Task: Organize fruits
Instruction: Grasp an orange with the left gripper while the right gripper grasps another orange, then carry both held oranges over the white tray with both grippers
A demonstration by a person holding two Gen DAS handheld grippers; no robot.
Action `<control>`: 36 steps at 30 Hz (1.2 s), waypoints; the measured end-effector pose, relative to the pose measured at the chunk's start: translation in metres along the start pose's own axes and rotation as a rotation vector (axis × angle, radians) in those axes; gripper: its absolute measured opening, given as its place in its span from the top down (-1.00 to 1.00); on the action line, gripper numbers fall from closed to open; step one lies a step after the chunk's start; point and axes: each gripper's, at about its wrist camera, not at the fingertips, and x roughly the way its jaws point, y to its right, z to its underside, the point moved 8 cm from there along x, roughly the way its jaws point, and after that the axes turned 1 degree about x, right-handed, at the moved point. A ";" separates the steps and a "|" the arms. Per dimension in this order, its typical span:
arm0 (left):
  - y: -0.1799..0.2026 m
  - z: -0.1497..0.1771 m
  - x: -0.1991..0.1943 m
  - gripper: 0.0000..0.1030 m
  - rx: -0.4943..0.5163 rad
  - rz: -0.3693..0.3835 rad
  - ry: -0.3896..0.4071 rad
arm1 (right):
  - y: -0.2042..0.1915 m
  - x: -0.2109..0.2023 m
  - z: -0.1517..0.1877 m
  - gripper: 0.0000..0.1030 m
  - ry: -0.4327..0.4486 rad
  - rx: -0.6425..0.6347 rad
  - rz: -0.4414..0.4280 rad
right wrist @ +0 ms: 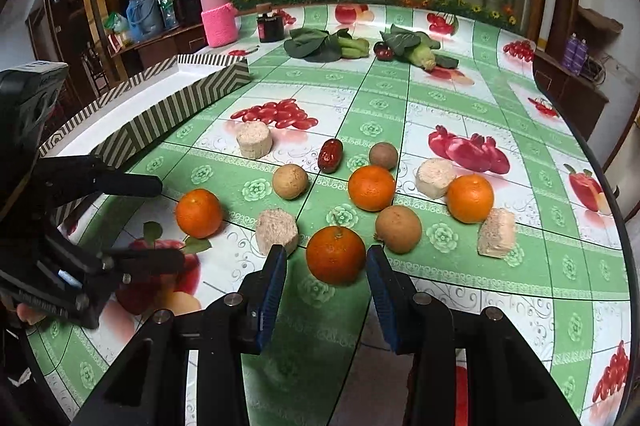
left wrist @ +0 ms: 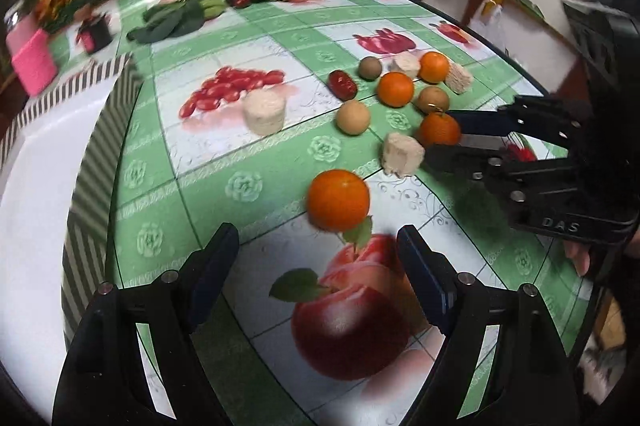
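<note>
R gripper (right wrist: 326,262) jaws wide, straddling orange (right wrist: 336,255), pads not touching. L gripper (left wrist: 318,246) wide open, empty, near 2nd orange (left wrist: 338,200).

The surface (right wrist: 440,106) carries a green checked cloth printed with fruit. On it lie four oranges (right wrist: 371,188), three brown round fruits (right wrist: 290,181), one red date (right wrist: 330,155), four pale cake blocks (right wrist: 253,139), leafy vegetables (right wrist: 316,44) and a striped tray (right wrist: 160,114).

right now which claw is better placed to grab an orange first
Right. The right claw is open with an orange already between its fingers; the left claw is open just short of another orange.
</note>
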 end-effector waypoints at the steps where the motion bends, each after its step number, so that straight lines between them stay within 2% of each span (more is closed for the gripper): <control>1: 0.001 -0.001 0.000 -0.59 0.012 -0.001 0.003 | 0.000 0.003 0.000 0.21 -0.006 0.000 -0.001; 4: 0.000 -0.005 0.005 -0.56 0.031 -0.039 0.002 | 0.000 0.009 0.001 0.21 -0.020 -0.003 -0.003; 6: 0.000 -0.007 0.009 -0.52 0.028 -0.029 -0.005 | 0.000 0.009 0.000 0.26 -0.013 0.000 -0.006; 7: 0.000 -0.008 0.011 -0.40 0.025 -0.018 -0.008 | 0.001 0.009 -0.001 0.27 -0.006 0.006 -0.003; 10: 0.001 -0.012 0.013 -0.30 0.023 0.010 -0.003 | 0.008 0.006 -0.007 0.32 0.027 0.036 0.018; 11: 0.001 -0.013 0.013 -0.15 0.022 0.006 0.002 | 0.010 0.007 -0.008 0.37 0.023 0.040 0.019; 12: 0.000 -0.013 0.013 -0.09 0.021 -0.002 0.005 | 0.010 0.008 -0.008 0.39 0.018 0.042 0.021; 14: 0.001 -0.013 0.013 0.30 0.019 0.003 0.013 | 0.007 0.007 -0.009 0.40 0.024 0.033 0.003; 15: 0.002 -0.013 0.012 0.42 0.022 0.006 0.013 | 0.006 0.006 -0.009 0.40 0.028 0.029 0.000; 21: 0.006 -0.011 0.008 0.44 0.025 0.004 0.021 | 0.007 -0.005 -0.012 0.41 0.088 0.037 0.002; 24: 0.006 -0.010 0.001 0.44 -0.005 0.018 0.040 | 0.008 -0.011 -0.012 0.41 0.116 0.038 0.019; 31: 0.004 -0.014 -0.010 0.44 -0.106 0.002 0.089 | 0.003 -0.015 -0.013 0.41 0.128 -0.002 0.065; 36: 0.005 -0.011 -0.012 0.44 -0.157 -0.013 0.147 | 0.010 -0.018 -0.014 0.41 0.144 0.022 0.087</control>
